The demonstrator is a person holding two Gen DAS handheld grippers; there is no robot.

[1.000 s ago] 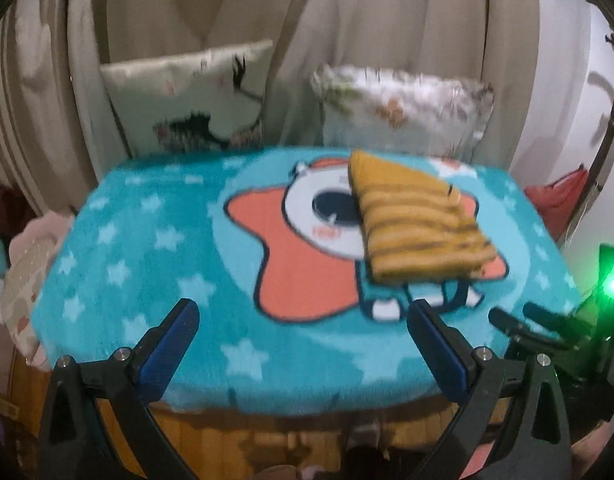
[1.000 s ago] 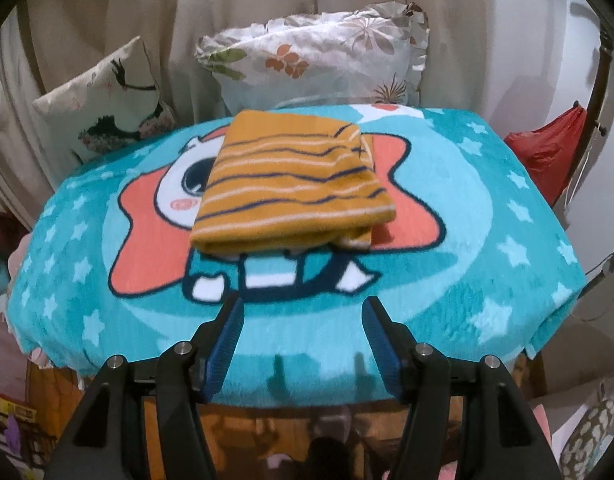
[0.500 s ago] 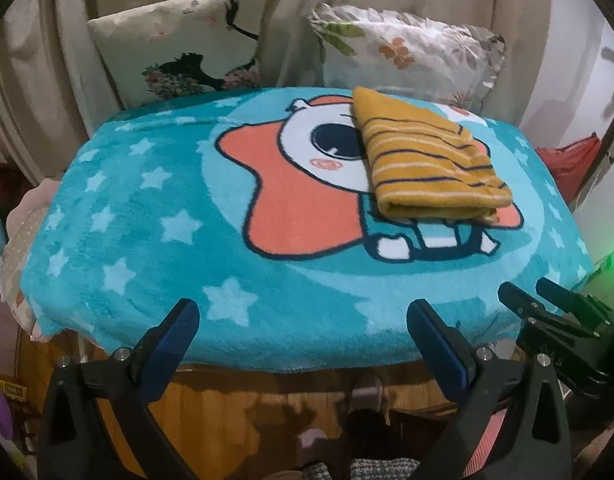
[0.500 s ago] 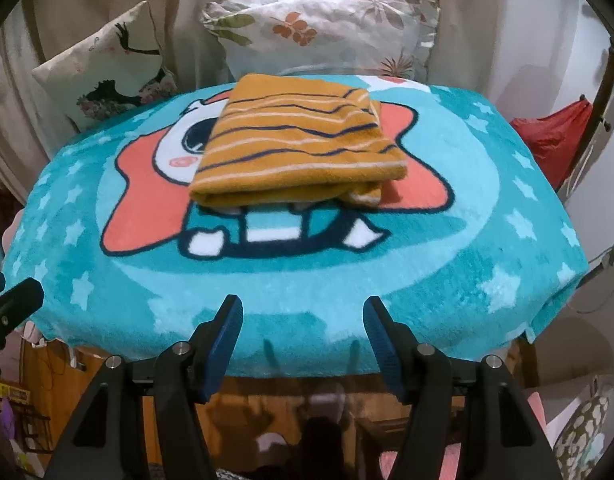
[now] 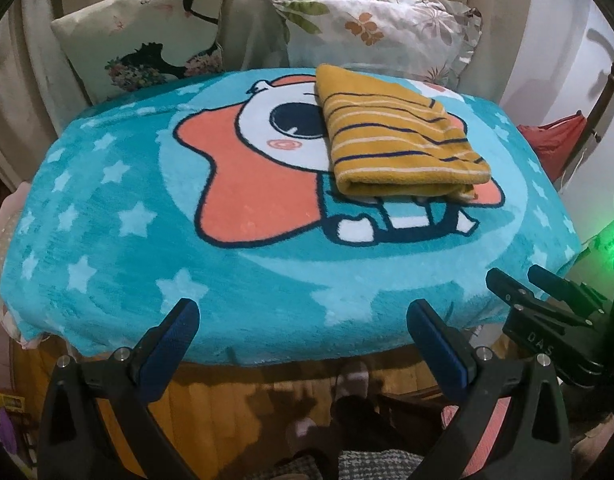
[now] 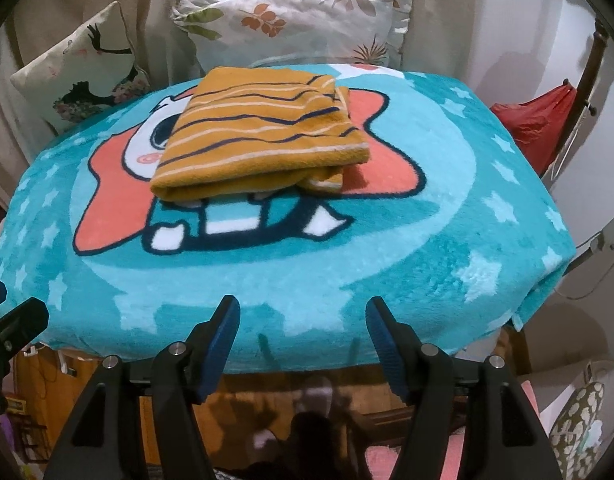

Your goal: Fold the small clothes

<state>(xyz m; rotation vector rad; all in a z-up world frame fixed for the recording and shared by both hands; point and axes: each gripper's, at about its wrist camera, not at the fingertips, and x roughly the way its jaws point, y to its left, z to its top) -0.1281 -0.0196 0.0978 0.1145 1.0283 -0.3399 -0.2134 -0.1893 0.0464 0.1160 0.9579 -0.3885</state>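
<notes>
Mustard striped garment [image 6: 263, 136] lies folded on the teal cartoon blanket [image 6: 447, 216] — upper centre of the right view. Left hand-held gripper [image 5: 303, 320] gapes empty; right hand-held gripper [image 6: 303, 320] is opening — nothing between.

This is a home, most likely a bedroom or sitting corner. A plush teal blanket [image 5: 107, 216] with stars and a cartoon figure covers the work surface, whose wooden front [image 5: 211, 408] shows below the near edge. Along the far edge two printed cushions [image 6: 307, 12] lean against beige drapery [image 5: 247, 8]. Past the right edge hangs something red [image 6: 535, 128], perhaps a bag. A socked foot [image 5: 353, 378] stands on the floor below.
</notes>
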